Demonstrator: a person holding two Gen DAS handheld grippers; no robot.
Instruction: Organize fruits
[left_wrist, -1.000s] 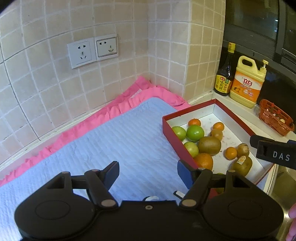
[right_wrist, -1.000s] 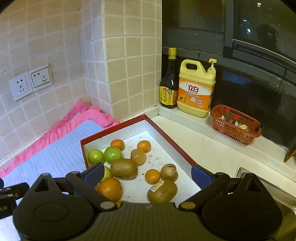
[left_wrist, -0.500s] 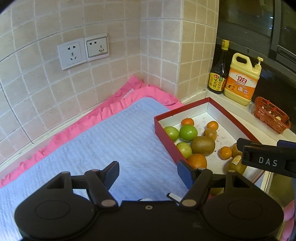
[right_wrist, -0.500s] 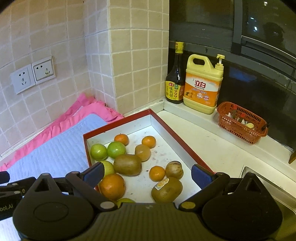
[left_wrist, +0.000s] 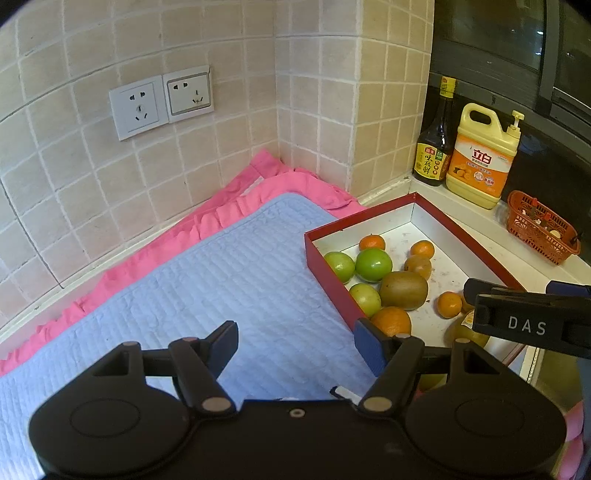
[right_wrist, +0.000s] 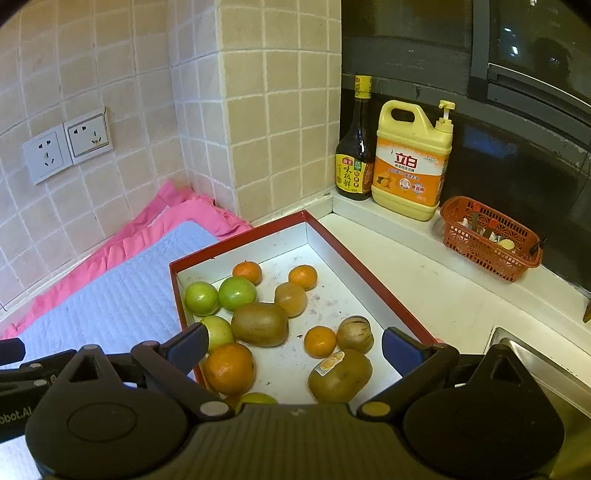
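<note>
**Over the mat and the fruit box, both jaws empty**

From my left wrist, my left gripper (left_wrist: 295, 341) hangs over the blue mat (left_wrist: 207, 295), jaws apart with nothing between them. The red box (left_wrist: 325, 273) of fruit lies off to the right of them, a big orange (left_wrist: 392, 320) just past my right-hand fingertip. My right gripper's finger crosses the box's near corner, hiding some fruit.

From my right wrist, my right gripper (right_wrist: 295, 347) spreads its jaws wide above the box's near end. A small orange (right_wrist: 320, 341), a kiwi (right_wrist: 260, 324) and a stickered kiwi (right_wrist: 340, 374) lie between the fingers, untouched. Only this view shows the sink edge (right_wrist: 524, 350).
</note>
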